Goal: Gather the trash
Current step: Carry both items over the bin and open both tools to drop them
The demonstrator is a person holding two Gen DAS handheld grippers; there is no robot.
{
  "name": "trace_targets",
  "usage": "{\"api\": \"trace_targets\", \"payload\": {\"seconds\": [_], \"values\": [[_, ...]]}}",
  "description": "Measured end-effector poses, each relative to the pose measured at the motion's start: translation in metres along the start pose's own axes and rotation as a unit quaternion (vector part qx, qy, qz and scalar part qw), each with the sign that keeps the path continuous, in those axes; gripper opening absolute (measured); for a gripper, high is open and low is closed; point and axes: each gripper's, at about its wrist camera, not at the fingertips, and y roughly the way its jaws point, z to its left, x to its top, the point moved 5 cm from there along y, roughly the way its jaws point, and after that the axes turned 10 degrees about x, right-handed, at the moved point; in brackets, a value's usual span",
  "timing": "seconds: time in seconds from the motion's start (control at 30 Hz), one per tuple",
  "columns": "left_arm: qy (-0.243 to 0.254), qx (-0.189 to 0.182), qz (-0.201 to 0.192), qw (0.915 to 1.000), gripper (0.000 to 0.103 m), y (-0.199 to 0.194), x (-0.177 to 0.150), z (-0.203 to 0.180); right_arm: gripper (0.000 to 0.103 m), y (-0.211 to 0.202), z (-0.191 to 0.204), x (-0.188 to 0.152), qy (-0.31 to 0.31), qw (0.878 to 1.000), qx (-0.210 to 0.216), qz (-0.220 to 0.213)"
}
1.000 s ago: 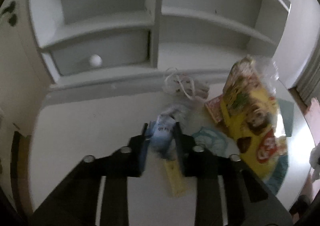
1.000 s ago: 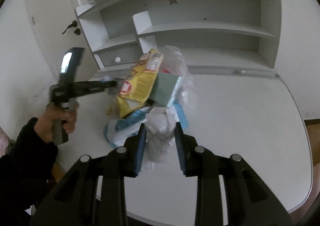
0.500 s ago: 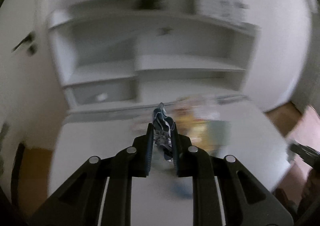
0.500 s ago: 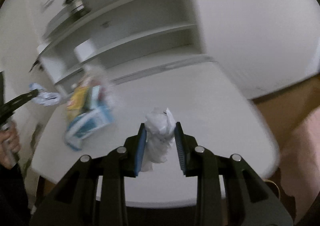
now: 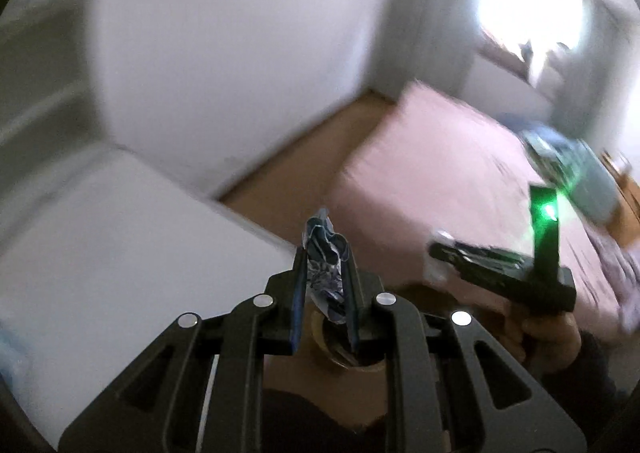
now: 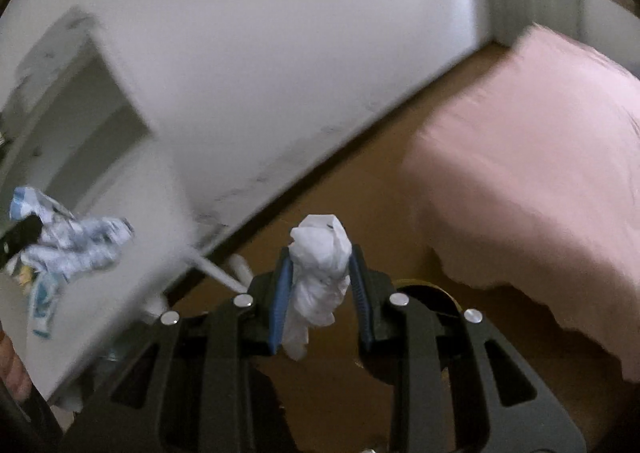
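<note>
Off the edge of the desk (image 5: 100, 253), above the brown floor (image 6: 360, 181) beside a pink bed (image 6: 540, 157), both claws carry trash. Left claw (image 5: 325, 253): narrow, its pads pinching a crumpled blue-and-white wrapper (image 5: 324, 265), which stands up between them and pokes out past the tips. Right claw (image 6: 320, 257): narrow, clamped on a wad of white tissue (image 6: 320, 277), part of it hanging loose below the pads. Each piece is held at its bulk, a grip that judgement says suits light, crushable litter which would otherwise slip or drift. Both claws point downward over the floor; a round rim (image 5: 348, 357) shows below the left claw, likely a bin, though blur and the claw frame hide most of it. The right view also shows the wrapper at the left edge, and the left view shows the right claw with a green light, so the two loads sit near one another. More litter (image 6: 42, 301) lies on the desk edge. Judgement: carrying stage, release not yet made.
</note>
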Motion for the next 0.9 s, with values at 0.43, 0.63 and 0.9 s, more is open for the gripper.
{"api": "trace_targets", "payload": {"seconds": [0.43, 0.63, 0.9], "values": [[0.072, -0.086, 0.187, 0.976, 0.016, 0.226, -0.072, -0.124, 0.029, 0.064, -0.158, -0.079, 0.124, 0.985, -0.051, 0.104], [0.078, -0.08, 0.235, 0.9657, 0.031, 0.291, -0.097, -0.13, 0.029, 0.096, -0.165, -0.097, 0.136, 0.98, -0.046, 0.136], [0.101, -0.059, 0.213, 0.9701, 0.076, 0.28, -0.102, -0.124, 0.029, 0.125, -0.163, -0.104, 0.133, 0.976, -0.037, 0.166]]}}
